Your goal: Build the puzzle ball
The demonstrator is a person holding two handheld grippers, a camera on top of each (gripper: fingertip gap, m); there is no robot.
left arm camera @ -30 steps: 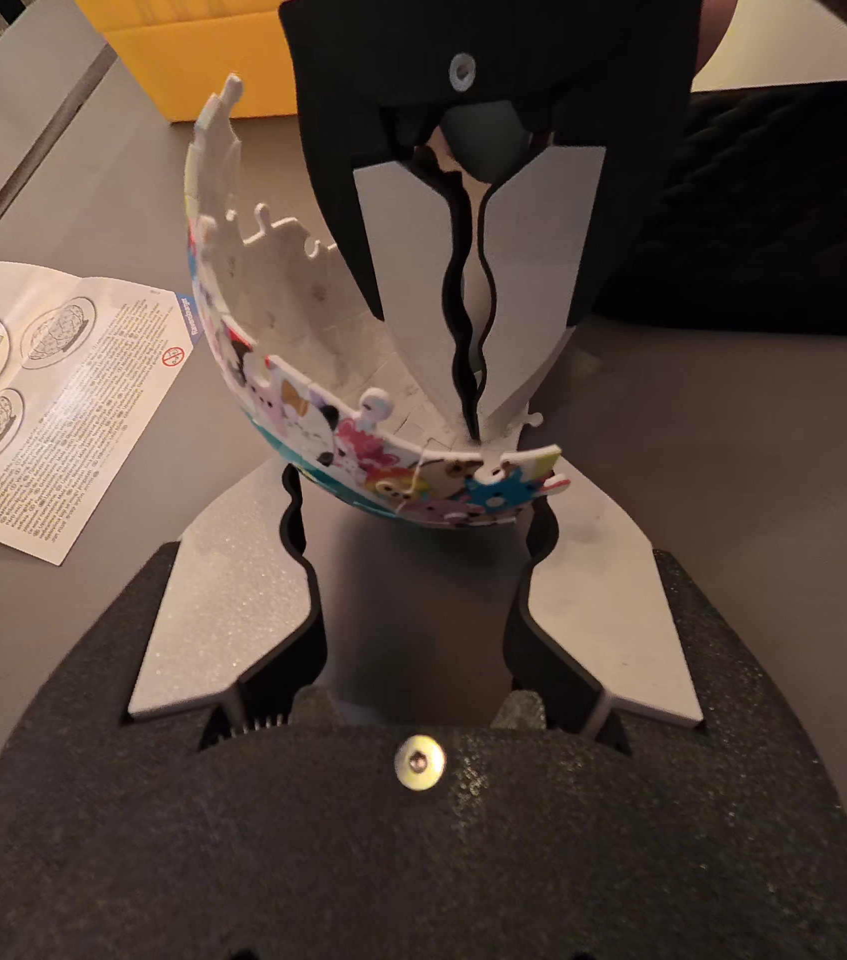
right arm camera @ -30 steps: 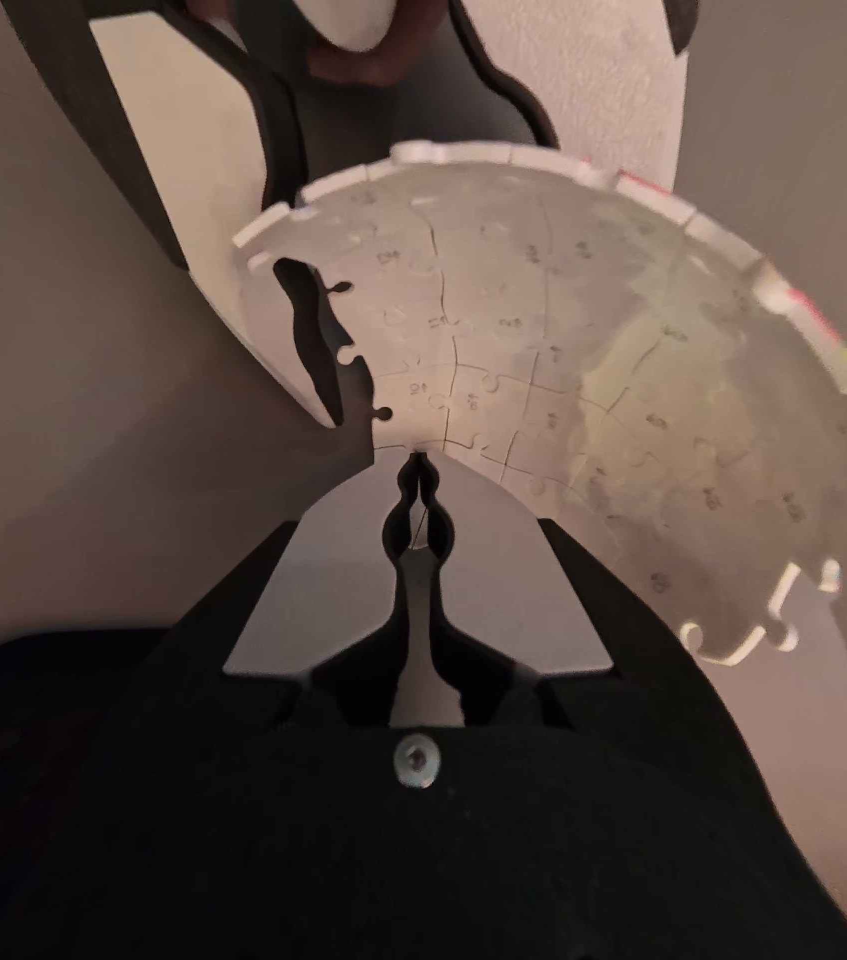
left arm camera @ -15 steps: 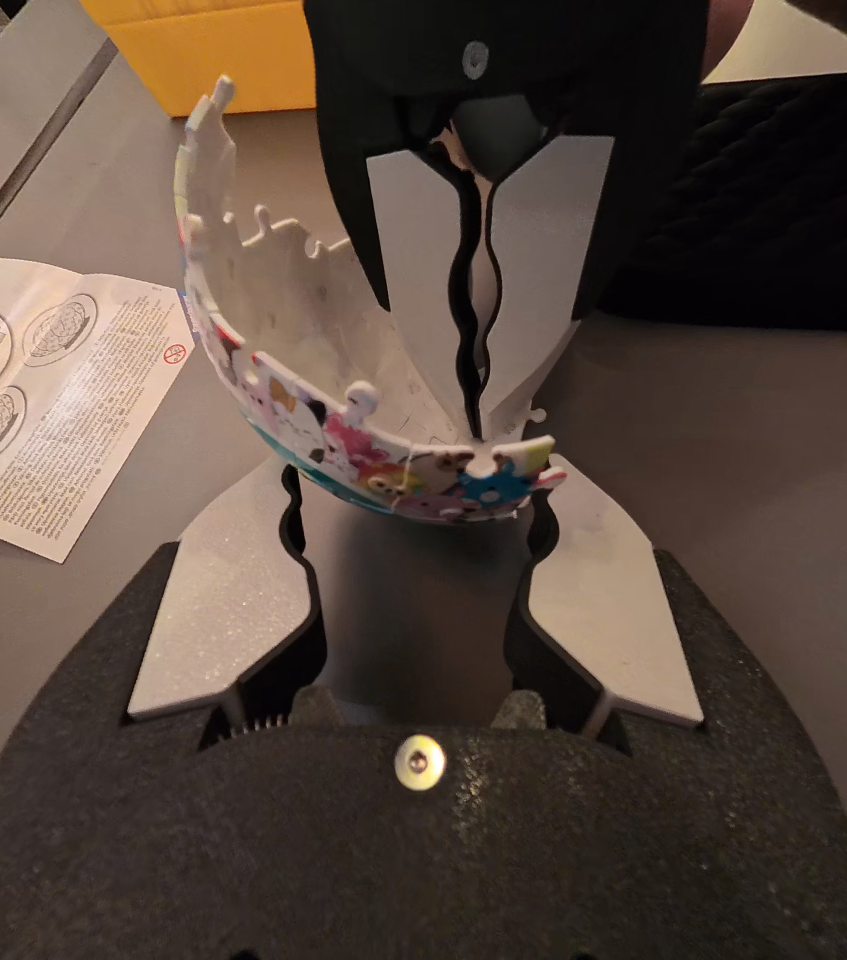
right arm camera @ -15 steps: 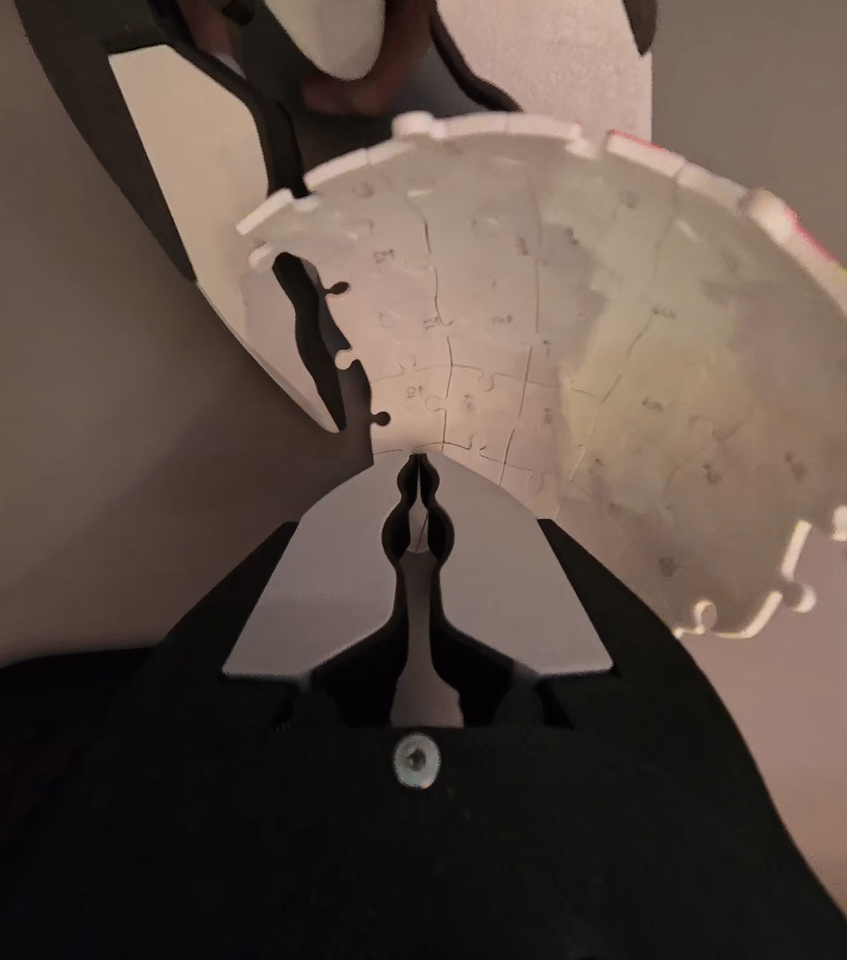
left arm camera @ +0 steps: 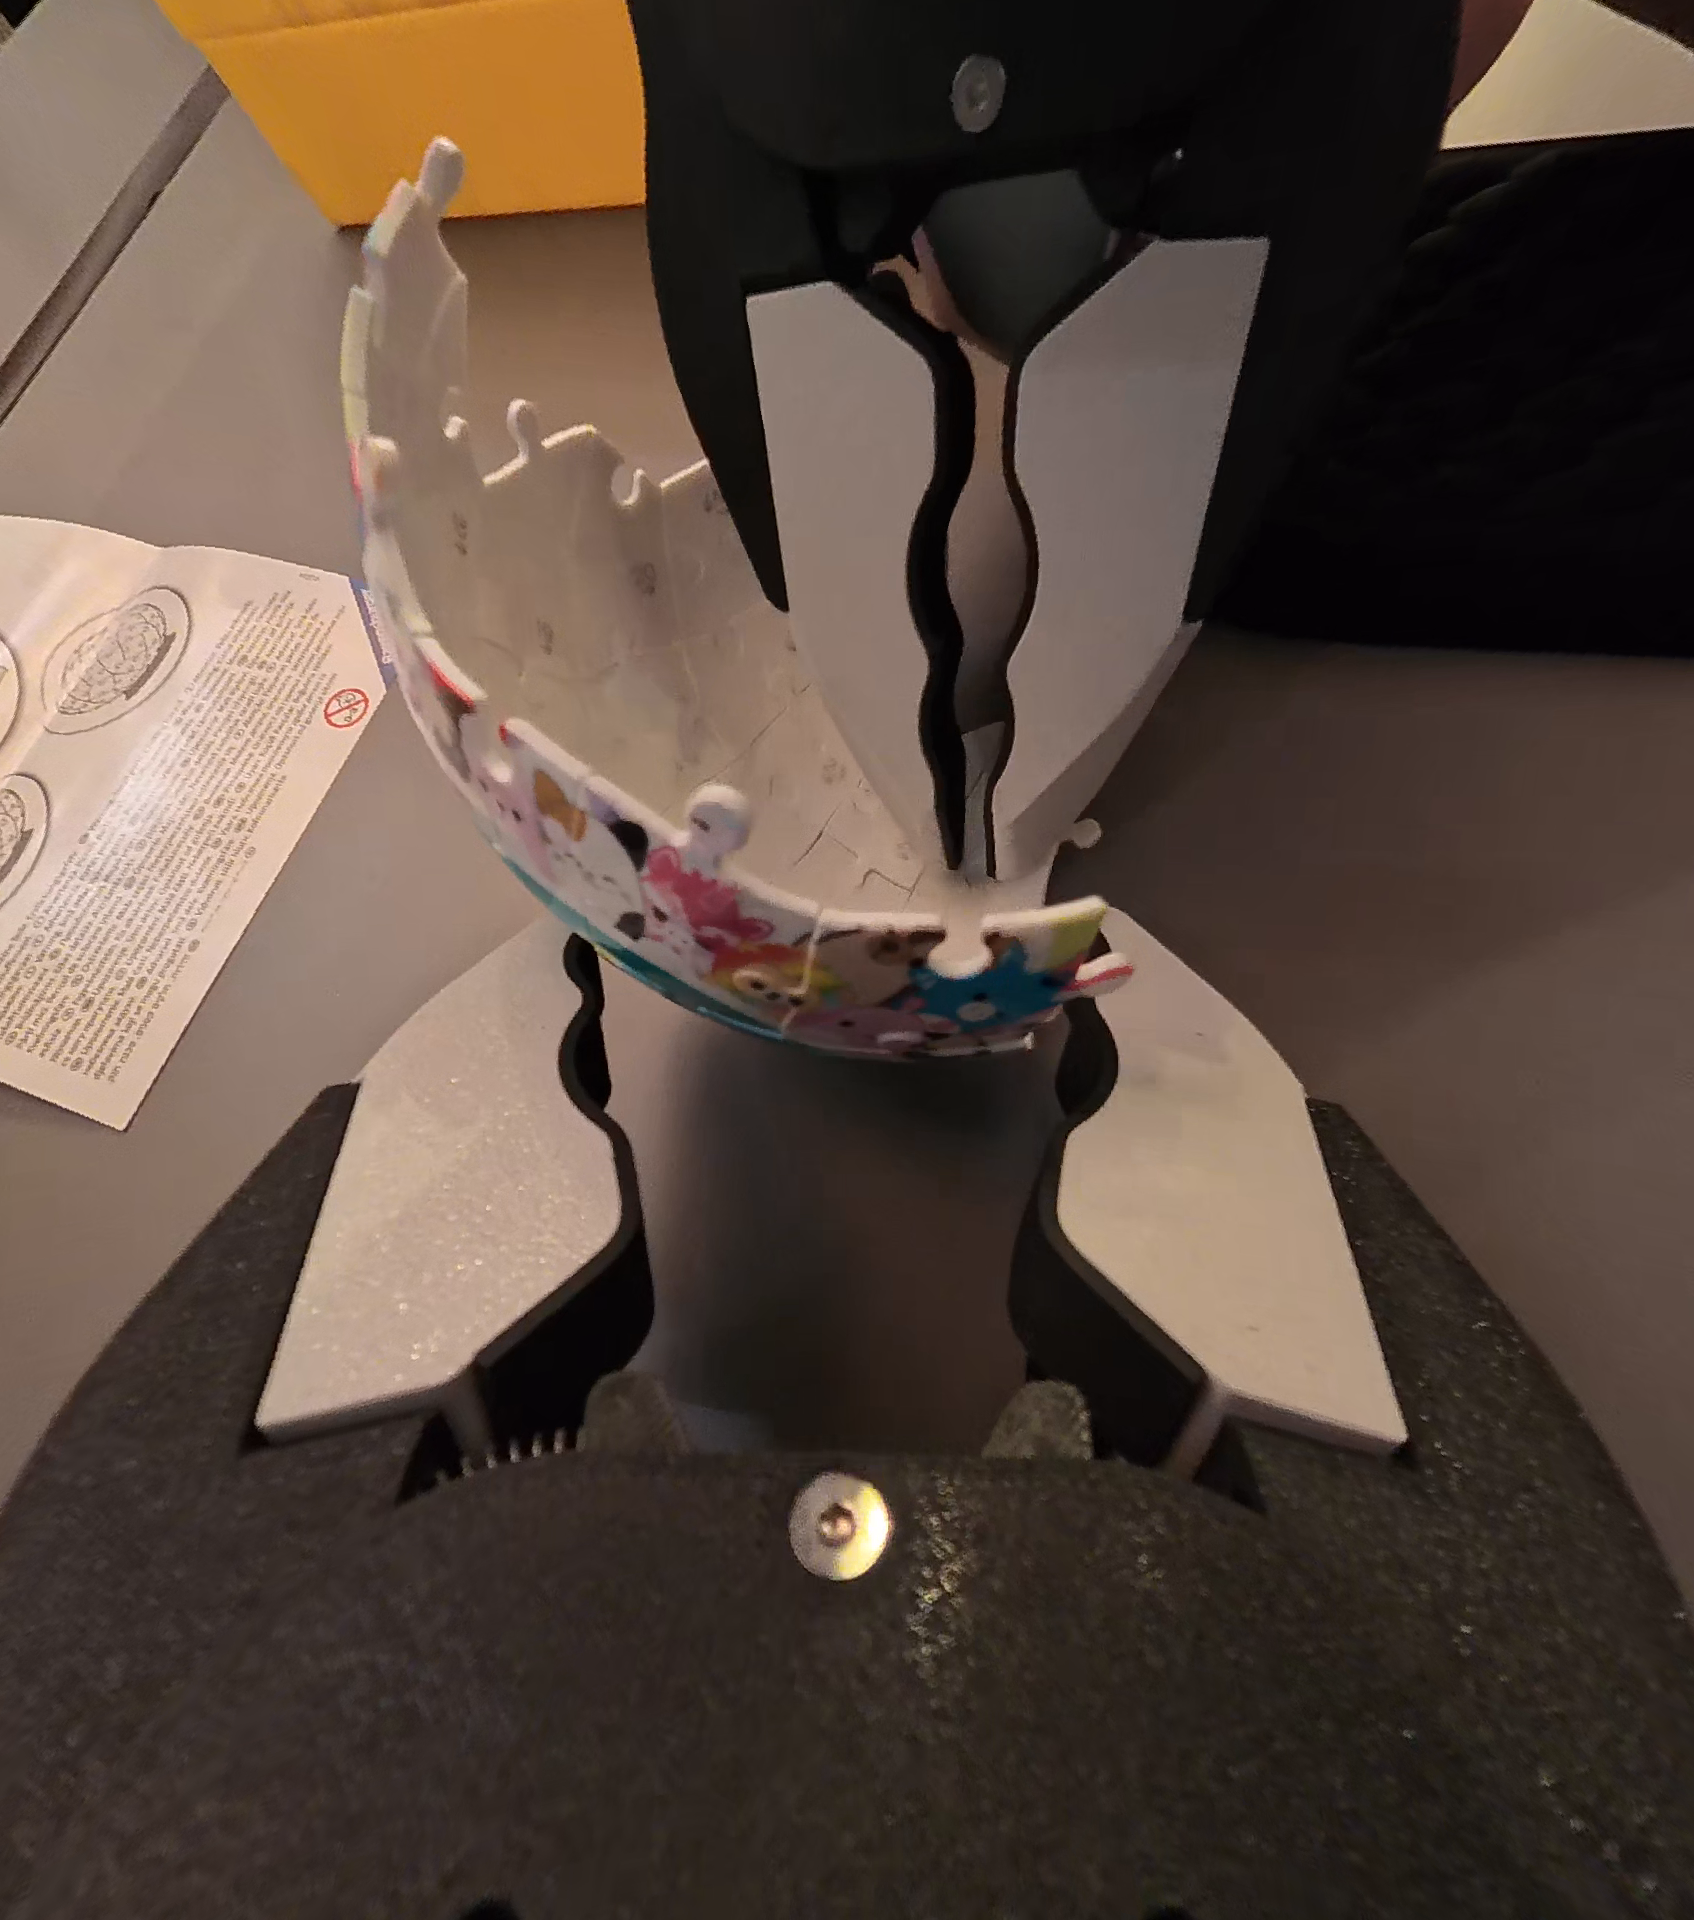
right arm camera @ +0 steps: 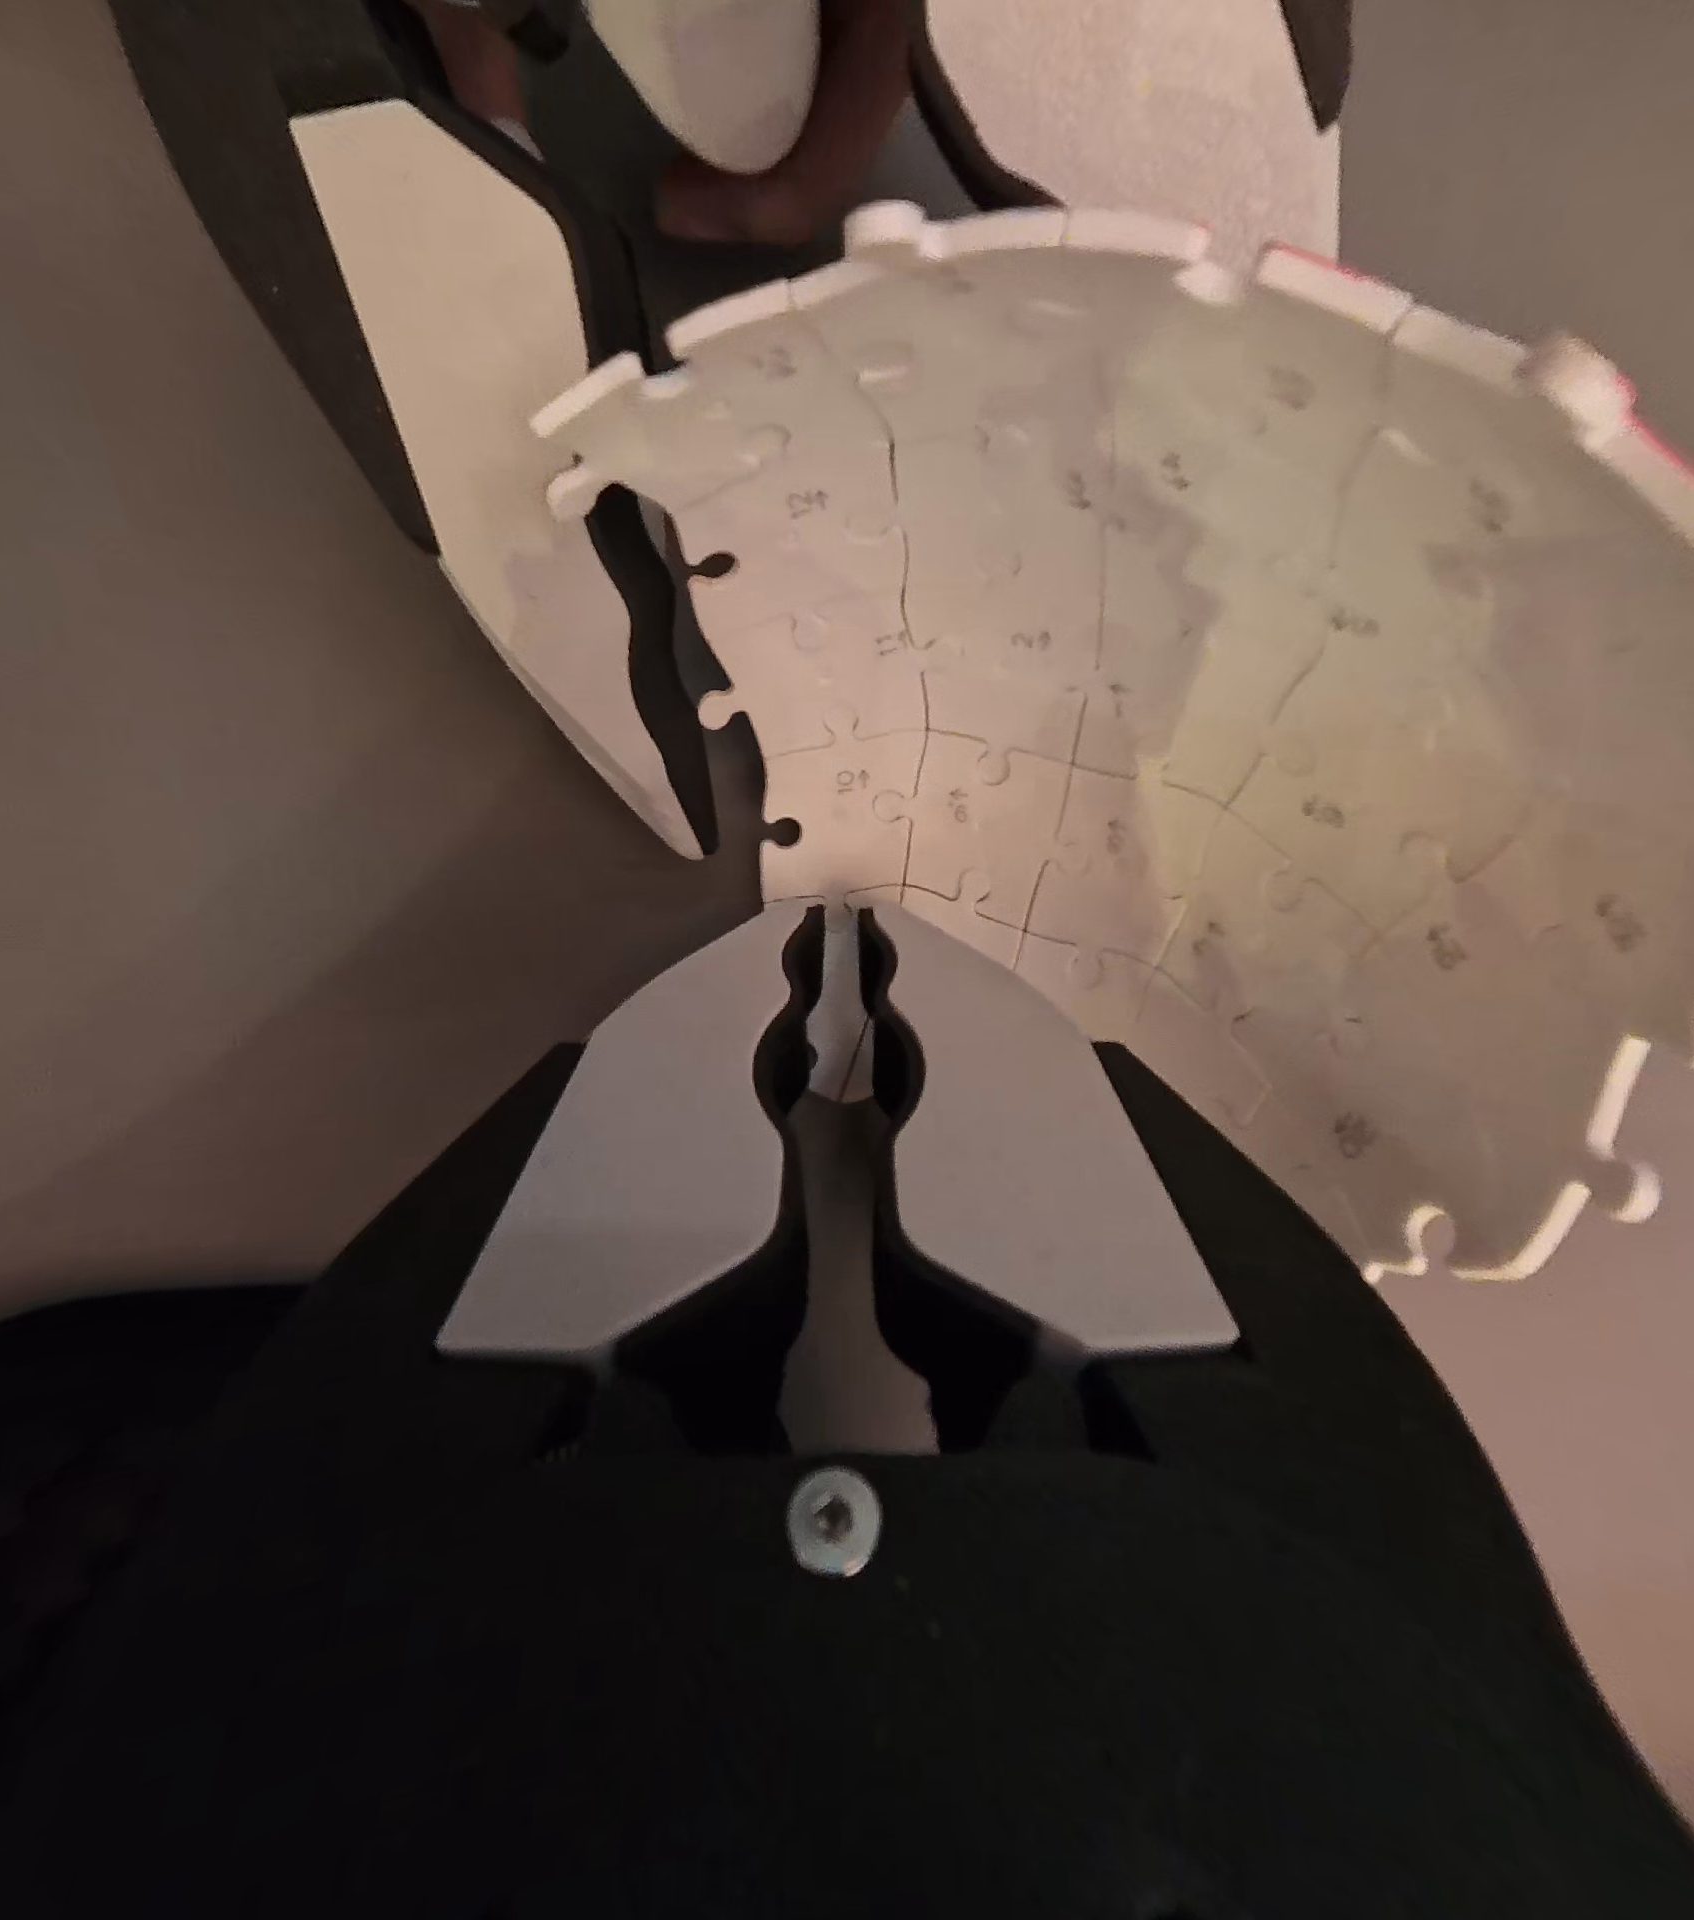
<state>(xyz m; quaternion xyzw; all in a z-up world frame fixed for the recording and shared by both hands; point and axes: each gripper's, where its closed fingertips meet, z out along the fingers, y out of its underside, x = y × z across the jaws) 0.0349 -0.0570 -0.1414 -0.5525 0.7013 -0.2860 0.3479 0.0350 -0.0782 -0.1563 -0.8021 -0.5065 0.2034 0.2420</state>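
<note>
our left gripper [left arm camera: 827,997] is standing wide open, empty, the puzzle ball shell [left arm camera: 614,769] hanging just past its fingertips over the grey table [left arm camera: 1445,935]. our right gripper [right arm camera: 840,914] is pinching the puzzle ball shell's [right arm camera: 1238,644] edge, which is spreading ahead and rightward.

Right gripper [right arm camera: 841,914] pinching puzzle ball shell [right arm camera: 1186,675] edge, left gripper [right arm camera: 708,831] beside

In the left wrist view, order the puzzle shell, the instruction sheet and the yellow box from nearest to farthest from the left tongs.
1. Puzzle shell, just ahead of the left tongs.
2. Instruction sheet, flat to the left.
3. Yellow box, far back.
</note>
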